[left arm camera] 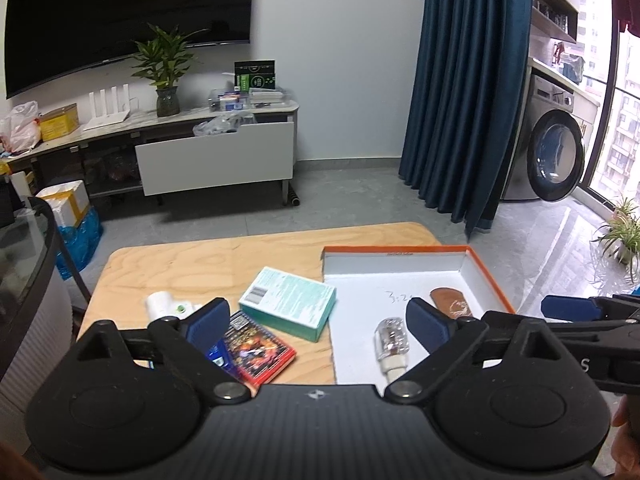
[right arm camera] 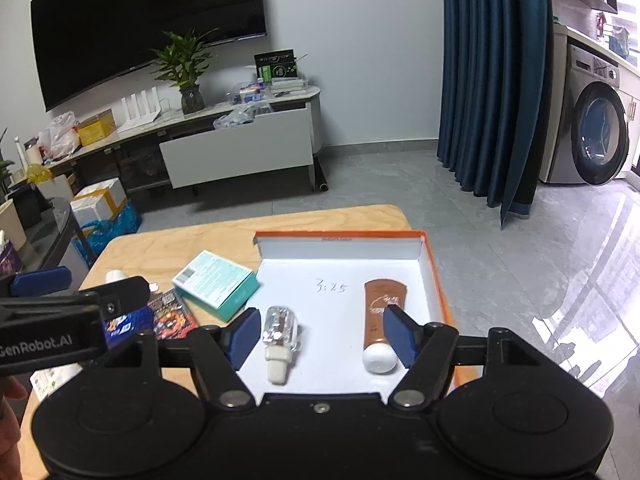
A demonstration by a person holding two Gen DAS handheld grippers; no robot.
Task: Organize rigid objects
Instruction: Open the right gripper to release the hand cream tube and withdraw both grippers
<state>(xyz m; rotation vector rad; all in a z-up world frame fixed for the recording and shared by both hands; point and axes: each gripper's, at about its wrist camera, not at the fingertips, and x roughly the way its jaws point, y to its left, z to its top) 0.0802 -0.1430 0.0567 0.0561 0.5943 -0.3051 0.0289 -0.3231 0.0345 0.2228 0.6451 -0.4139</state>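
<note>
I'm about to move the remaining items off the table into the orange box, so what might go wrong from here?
1. The teal box rests partly on the red packet; lifting either may drag the other.
2. The clear bottle and brown tube lie loose in the orange box; anything added could roll them.
3. The left tool and right tool, both open, are close enough to collide.

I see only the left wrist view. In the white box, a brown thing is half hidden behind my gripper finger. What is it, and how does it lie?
Observer: It is a brown tube lying flat in the box, with its white cap toward the camera.
Operator: Does the right gripper hold anything?
Observer: No. The right gripper is open and holds nothing.
Operator: I cannot read the whole writing on the box floor.
Observer: The writing reads 3:25.
</note>
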